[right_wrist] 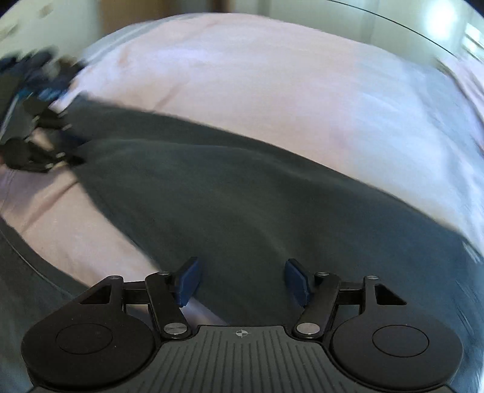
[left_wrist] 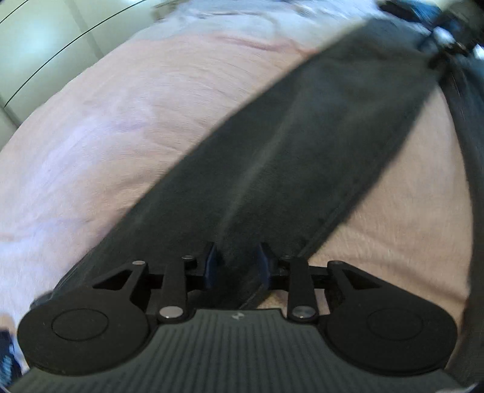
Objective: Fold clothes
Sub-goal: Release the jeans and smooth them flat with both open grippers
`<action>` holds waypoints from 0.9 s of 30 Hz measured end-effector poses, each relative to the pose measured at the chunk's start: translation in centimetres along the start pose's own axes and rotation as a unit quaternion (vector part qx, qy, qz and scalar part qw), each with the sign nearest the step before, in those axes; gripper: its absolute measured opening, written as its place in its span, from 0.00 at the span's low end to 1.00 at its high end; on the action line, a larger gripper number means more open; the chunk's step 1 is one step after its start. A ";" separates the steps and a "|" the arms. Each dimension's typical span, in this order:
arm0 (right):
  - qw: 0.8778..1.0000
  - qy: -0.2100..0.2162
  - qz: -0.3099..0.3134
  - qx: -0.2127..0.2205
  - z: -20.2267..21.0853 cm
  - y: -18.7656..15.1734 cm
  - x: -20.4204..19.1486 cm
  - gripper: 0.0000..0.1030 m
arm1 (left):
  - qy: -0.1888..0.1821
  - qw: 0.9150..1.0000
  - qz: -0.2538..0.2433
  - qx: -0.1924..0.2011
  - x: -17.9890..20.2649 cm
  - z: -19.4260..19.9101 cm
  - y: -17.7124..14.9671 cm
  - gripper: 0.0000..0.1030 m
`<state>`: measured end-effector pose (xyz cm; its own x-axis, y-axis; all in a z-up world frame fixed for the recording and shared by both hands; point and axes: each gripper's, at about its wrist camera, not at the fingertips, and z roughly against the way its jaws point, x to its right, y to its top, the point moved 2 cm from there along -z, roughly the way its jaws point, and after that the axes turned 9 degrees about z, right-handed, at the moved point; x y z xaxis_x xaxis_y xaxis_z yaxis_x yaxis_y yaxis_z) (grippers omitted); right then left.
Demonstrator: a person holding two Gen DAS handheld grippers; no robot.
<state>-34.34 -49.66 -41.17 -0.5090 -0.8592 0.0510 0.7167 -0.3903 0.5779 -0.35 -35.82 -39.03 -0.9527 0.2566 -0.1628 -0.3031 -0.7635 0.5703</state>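
While both views are smeared by blur, the basics read fine. Nearest in the left wrist view, the left gripper (left_wrist: pixel 237 266) has its blue pads a narrow way apart, with a ridge of the dark grey garment (left_wrist: pixel 302 145) running up between them; whether the pads press on the cloth I cannot tell, they look slightly off it. From there the garment stretches away as a long dark band, diagonally up to the right across the pink bedsheet (left_wrist: pixel 136 121), flat, with a faint crease down its length and a stitched hem on the right edge. At its far end, top right, sits a blurred black shape, the right gripper seen from outside; too blurred for detail. Pale wall panels (left_wrist: pixel 45 36) fill the far upper left.

Right wrist view: the right gripper (right_wrist: pixel 240 281) is released, blue pads wide apart, nothing pinched, the garment (right_wrist: pixel 227 196) lying on the bed under and beyond them. The cloth runs leftward to the left gripper (right_wrist: pixel 33 133), blurred at the far left edge, right at the garment's end. Beyond is pink bedsheet (right_wrist: pixel 242 75), then pale wall (right_wrist: pixel 378 27) at top.
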 end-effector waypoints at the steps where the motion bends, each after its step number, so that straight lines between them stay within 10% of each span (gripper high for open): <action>1: 1.000 -0.006 -0.024 0.010 1.2 -1.1 1.2 0.62 | 0.007 1.000 0.005 0.006 -0.1 0.5 0.1 0.25; 9: 0.990 -0.031 -0.137 0.012 5.6 -10.1 6.2 0.62 | 0.042 0.999 -0.010 -0.014 2.3 2.3 -0.2 0.25; 21: 0.991 -0.075 -0.102 0.042 13.7 -19.3 1.4 0.62 | 0.044 0.997 -0.058 -0.006 12.0 9.7 -6.0 0.29; 27: 0.990 -0.072 -0.118 -0.037 14.2 -23.8 1.0 0.62 | 0.045 0.999 -0.027 0.016 14.9 15.1 -9.6 0.35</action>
<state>-58.68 -36.53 -43.30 -0.7258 -0.6867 0.0409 0.5996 -0.6024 0.5269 -11.30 -15.76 -34.75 -0.9338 0.2415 -0.2639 -0.3540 -0.7302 0.5844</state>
